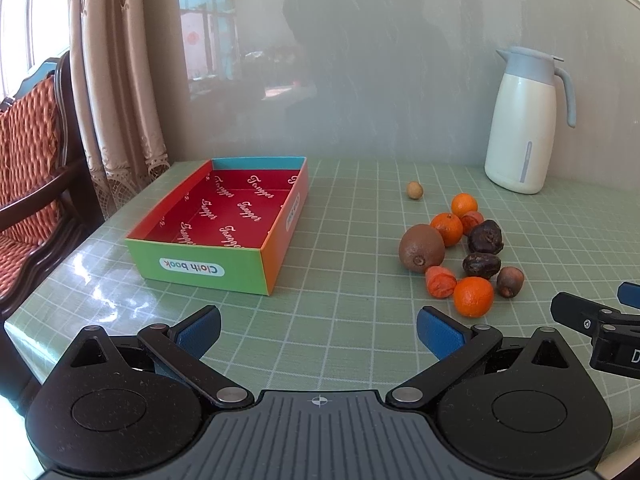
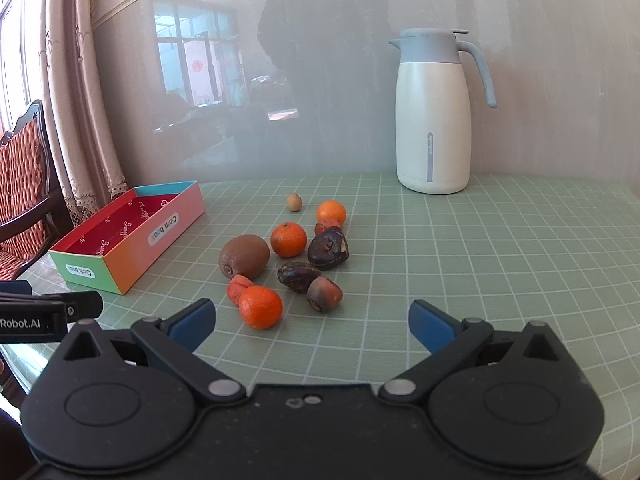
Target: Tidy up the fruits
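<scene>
**Both grippers wide apart, fruit loose on the table**

The left gripper (image 1: 319, 330) and the right gripper (image 2: 312, 322) hover low over the green grid tablecloth (image 2: 500, 280), blue pads spread and holding nothing. Nearest the right gripper lies a tangerine (image 2: 260, 306), then a kiwi (image 2: 244, 256), dark wrinkled fruits (image 2: 328, 248) and more tangerines clustered together (some touching). A small round tan fruit (image 2: 294, 202) sits apart, farther back. The open "Cloth book" box (image 1: 224, 224) stands left of the fruit, nothing inside. A white thermos jug (image 2: 434, 112) stands by the wall.
</scene>
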### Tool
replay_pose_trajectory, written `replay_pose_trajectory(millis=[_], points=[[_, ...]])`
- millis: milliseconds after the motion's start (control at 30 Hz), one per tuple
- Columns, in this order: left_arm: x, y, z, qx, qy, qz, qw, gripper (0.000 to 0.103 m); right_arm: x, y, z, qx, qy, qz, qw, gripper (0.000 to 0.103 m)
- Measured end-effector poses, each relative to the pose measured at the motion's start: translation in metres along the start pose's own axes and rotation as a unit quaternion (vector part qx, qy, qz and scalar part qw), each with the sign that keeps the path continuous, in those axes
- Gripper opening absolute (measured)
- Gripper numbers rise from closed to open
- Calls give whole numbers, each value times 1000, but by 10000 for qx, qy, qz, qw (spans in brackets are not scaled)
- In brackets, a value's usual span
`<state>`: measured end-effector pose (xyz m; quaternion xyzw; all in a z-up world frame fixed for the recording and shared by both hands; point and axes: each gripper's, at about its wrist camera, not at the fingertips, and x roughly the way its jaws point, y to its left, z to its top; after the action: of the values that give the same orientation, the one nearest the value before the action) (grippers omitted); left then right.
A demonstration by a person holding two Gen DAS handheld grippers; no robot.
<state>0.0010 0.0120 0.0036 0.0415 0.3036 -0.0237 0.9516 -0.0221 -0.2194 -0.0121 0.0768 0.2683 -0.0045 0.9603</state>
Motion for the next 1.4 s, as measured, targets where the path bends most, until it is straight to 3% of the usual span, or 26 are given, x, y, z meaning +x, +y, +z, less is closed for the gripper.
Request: replay_pose_trajectory(millis=[1400], points=[[2,-6,2,2,-55,9,10000,103,-1,-3,-2,30,-52,-23,10000,103]])
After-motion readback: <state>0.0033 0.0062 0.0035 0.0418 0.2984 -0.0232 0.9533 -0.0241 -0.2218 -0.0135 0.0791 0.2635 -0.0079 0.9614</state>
